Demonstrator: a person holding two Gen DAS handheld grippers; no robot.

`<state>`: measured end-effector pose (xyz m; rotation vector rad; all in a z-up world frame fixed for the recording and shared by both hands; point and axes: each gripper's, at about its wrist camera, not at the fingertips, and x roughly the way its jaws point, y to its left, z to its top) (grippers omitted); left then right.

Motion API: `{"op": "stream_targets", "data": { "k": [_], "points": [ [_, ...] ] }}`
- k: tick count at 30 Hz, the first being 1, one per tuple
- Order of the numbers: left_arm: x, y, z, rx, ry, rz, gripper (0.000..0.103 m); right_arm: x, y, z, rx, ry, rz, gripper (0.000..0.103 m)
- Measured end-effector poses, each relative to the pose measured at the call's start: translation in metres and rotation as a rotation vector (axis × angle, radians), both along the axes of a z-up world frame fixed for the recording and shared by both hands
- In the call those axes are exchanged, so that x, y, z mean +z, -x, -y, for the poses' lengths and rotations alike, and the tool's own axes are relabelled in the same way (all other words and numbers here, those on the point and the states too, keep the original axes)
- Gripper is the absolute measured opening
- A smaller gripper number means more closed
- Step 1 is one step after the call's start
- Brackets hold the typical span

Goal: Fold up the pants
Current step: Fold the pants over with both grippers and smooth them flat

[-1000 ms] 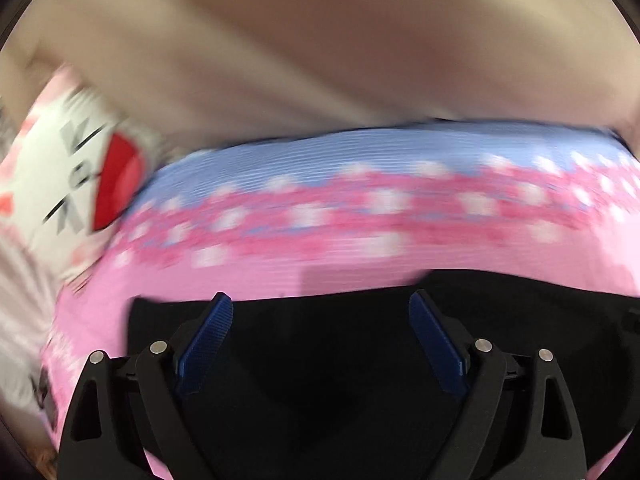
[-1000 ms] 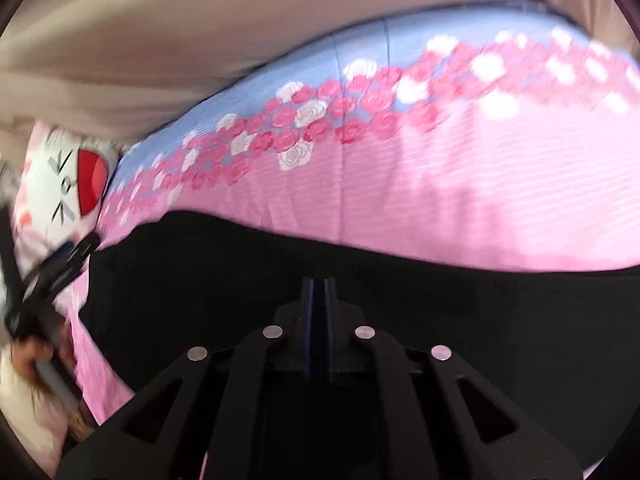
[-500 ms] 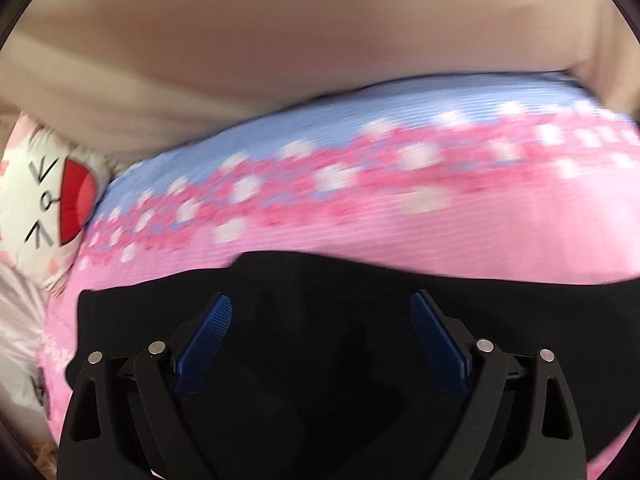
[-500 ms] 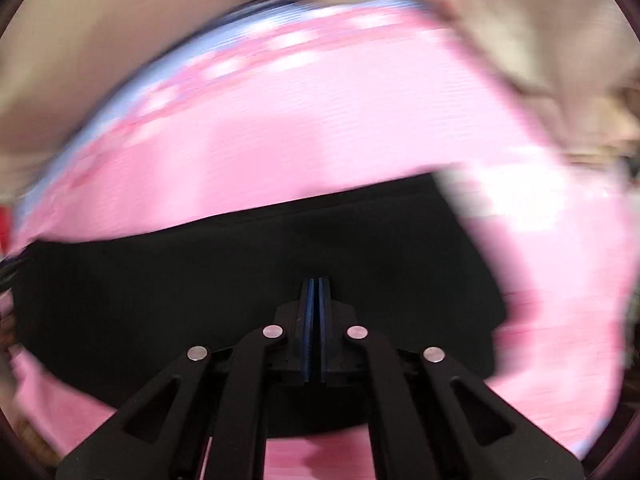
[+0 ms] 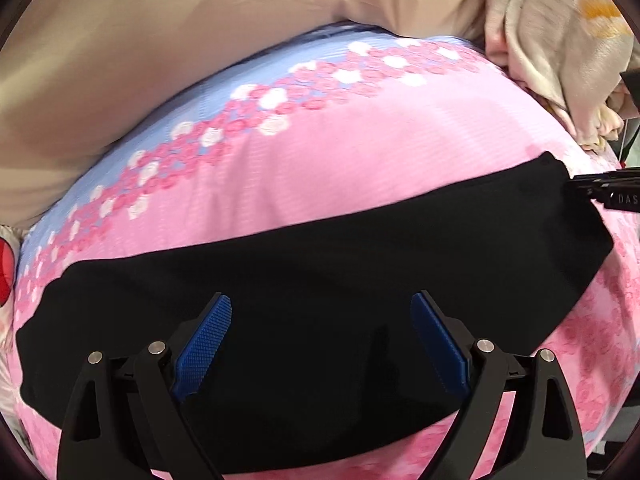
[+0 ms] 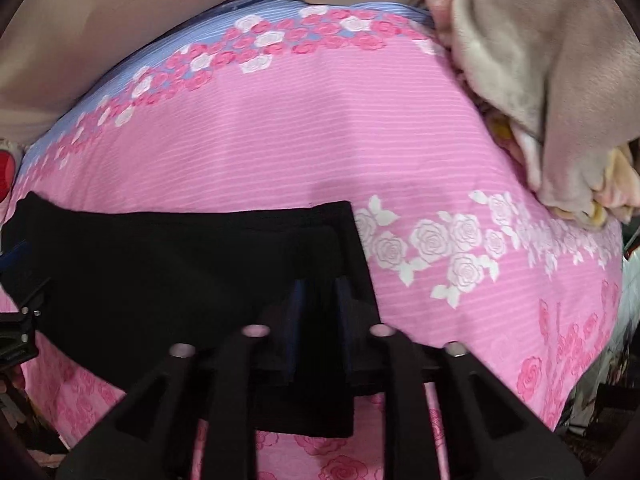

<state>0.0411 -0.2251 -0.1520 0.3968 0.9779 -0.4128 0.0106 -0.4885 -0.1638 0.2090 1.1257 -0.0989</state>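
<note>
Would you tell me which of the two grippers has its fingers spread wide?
The left gripper: its blue fingers stand far apart over the black pants. The right gripper shows a narrow gap.

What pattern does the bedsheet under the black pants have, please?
Pink bedsheet with thin stripes, rose prints and a blue edge, clearest in the right wrist view.
</note>
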Motion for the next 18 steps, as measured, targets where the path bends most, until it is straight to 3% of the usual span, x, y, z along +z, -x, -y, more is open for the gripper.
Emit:
{"op": "stream_targets", "data": {
  "k": [2,3,5,6,7,11,12,14,15,16,18],
  "points": [
    [-0.001,0.002,0.007,-0.005,0.010,-0.006,0.089,-0.001,-0.002,-0.006,0.037,0.031,0.000,0.054],
    [-0.001,0.005,0.011,-0.009,0.008,-0.004,0.089,-0.004,-0.004,-0.005,0.043,0.027,-0.010,0.040],
    [-0.002,0.008,0.017,-0.013,0.005,0.001,0.089,-0.009,-0.007,-0.002,0.047,0.004,-0.018,0.024],
    [-0.002,0.010,0.020,-0.015,0.006,-0.001,0.089,-0.008,-0.008,0.000,0.053,-0.006,-0.008,0.009],
    [-0.001,0.010,0.022,-0.014,0.005,0.000,0.089,-0.003,-0.009,0.001,0.062,-0.009,0.004,0.007],
    [0.002,0.012,0.024,-0.012,0.013,0.007,0.089,0.025,-0.012,0.013,0.073,0.010,0.091,0.007],
    [-0.001,0.012,0.026,-0.012,0.007,0.007,0.089,0.020,-0.018,0.015,0.079,0.020,0.079,0.008],
    [-0.009,0.010,0.029,-0.005,-0.016,-0.008,0.089,-0.011,-0.032,0.013,0.119,0.038,-0.012,0.017],
    [-0.017,0.008,0.032,-0.004,-0.032,-0.024,0.089,-0.009,-0.031,0.010,0.133,0.079,0.029,0.026],
    [-0.022,0.008,0.034,-0.005,-0.044,-0.032,0.089,-0.005,-0.033,0.012,0.111,0.116,0.006,0.041],
    [-0.028,0.010,0.035,-0.015,-0.058,-0.035,0.089,0.019,-0.019,0.019,0.041,0.077,0.095,0.041]
  ]
}}
